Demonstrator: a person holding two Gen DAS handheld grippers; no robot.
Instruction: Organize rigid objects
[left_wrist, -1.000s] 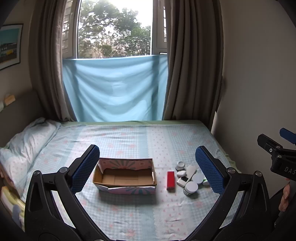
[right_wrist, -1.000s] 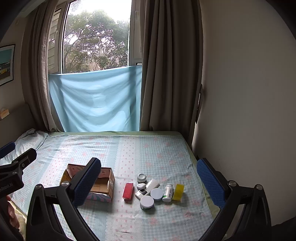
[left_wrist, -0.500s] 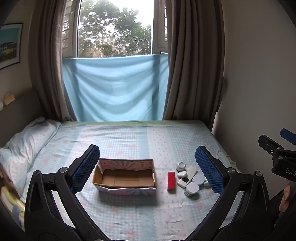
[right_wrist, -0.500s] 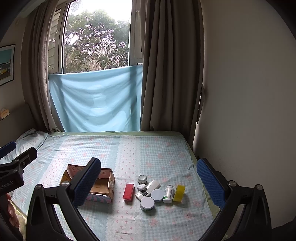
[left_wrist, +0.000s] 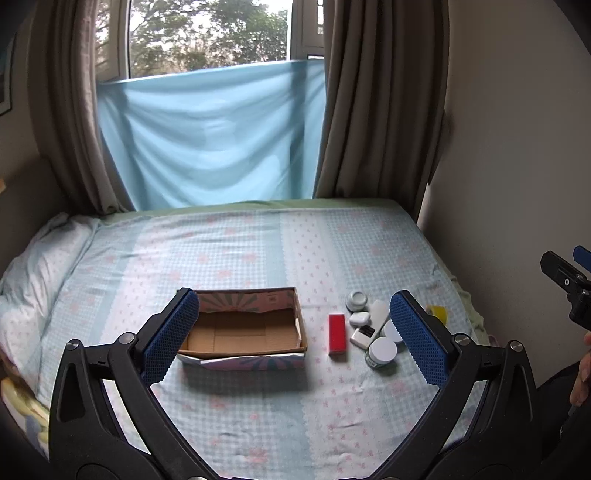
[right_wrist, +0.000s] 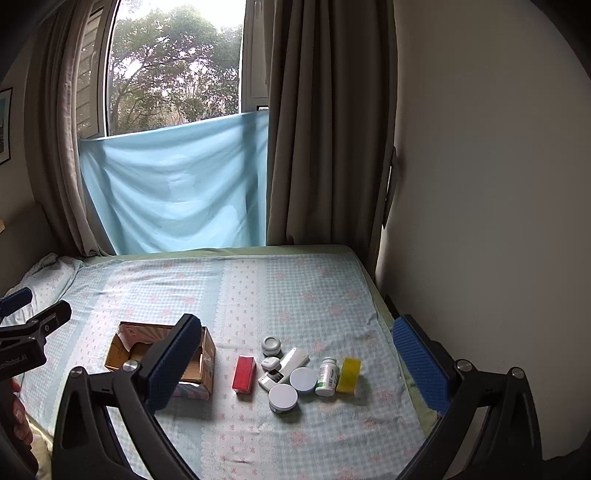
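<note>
Landmark: an open cardboard box (left_wrist: 243, 328) on the bed (left_wrist: 258, 243); nothing shows inside it.
Red box (left_wrist: 337, 334): lies flat just right of the cardboard box, apart from it, long side pointing away from the cameras.
Cluster: further right of the cardboard box, past the red box, packed close together: a small grey jar (right_wrist: 271, 345), a white case (right_wrist: 270, 363), a white remote-like stick (right_wrist: 283, 369), two round lidded tubs (right_wrist: 283, 397), a white pill bottle (right_wrist: 327, 376) and a yellow block (right_wrist: 348, 374) at the far right end.
Left gripper (left_wrist: 291, 338): spread wide, holding nothing, above the bed with the cardboard box and red box between its pads.
Right gripper (right_wrist: 295, 365): also spread wide and empty, looking down at the cluster.
Handling, as a judgement: all pieces look small, light and stiff. The red box should pinch well across its narrow sides. The round tubs and the bottle are smooth and likely to roll or slip; grip them across the middle of the body.
Risk: the pieces touch one another, so closing on one may nudge its neighbours; the soft bedding gives under pressure.
Progress: seemingly at the start, nothing yet in the cardboard box.
</note>
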